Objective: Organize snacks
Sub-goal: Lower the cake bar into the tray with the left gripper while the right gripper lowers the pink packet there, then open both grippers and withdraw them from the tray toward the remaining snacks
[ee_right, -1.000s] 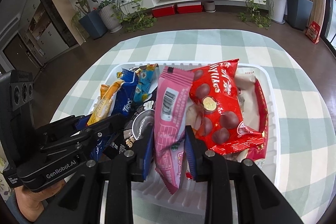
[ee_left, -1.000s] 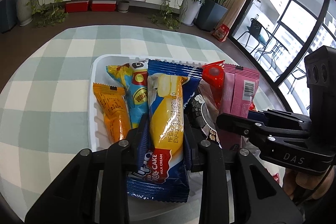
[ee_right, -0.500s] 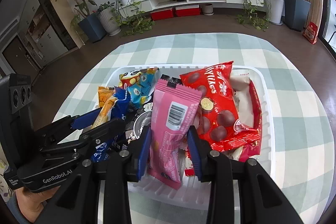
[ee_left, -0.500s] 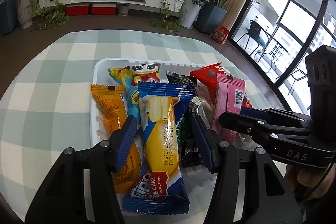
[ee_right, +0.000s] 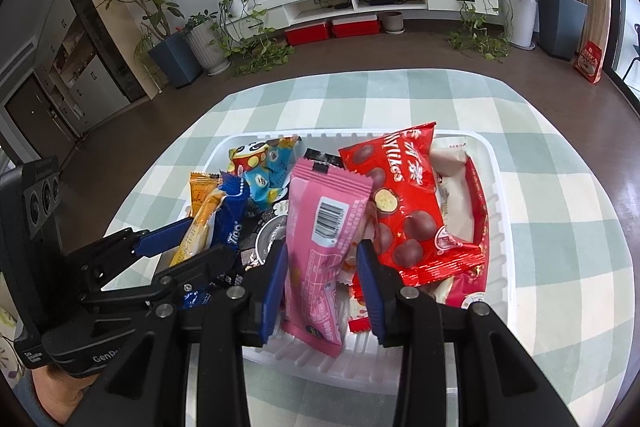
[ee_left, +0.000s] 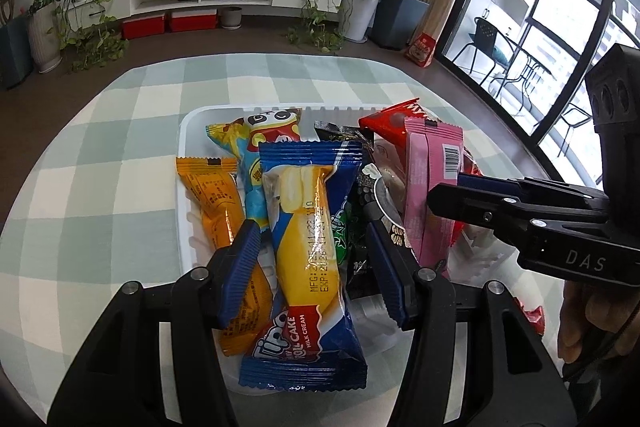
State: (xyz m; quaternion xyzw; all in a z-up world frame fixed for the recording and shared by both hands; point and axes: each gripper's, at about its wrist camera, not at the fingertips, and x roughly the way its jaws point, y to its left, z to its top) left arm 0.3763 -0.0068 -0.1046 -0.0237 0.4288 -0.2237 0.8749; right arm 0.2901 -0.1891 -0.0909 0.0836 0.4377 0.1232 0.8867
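A white tray [ee_left: 188,131] [ee_right: 496,163] on the checked table holds several snack packets. In the left wrist view a blue and yellow roll cake packet [ee_left: 304,227] lies lengthwise between the fingers of my left gripper [ee_left: 310,231]. That gripper is open, with a gap on each side of the packet. In the right wrist view a pink packet [ee_right: 320,227] lies between the fingers of my right gripper [ee_right: 322,247]. Its jaws stand slightly apart and do not pinch the packet. A red chocolate ball bag [ee_right: 404,195] lies just right of the pink packet.
An orange packet [ee_left: 216,195] and a light blue panda packet [ee_left: 256,143] lie at the tray's left, with a black and green one [ee_left: 340,227] in the middle. The checked tablecloth [ee_left: 100,187] surrounds the tray. A person's hand [ee_left: 580,327] holds the right gripper.
My left jaws opened off the roll cake packet, which now lies in the tray. My right jaws loosened around the pink packet, which settled flatter onto the tray's near side.
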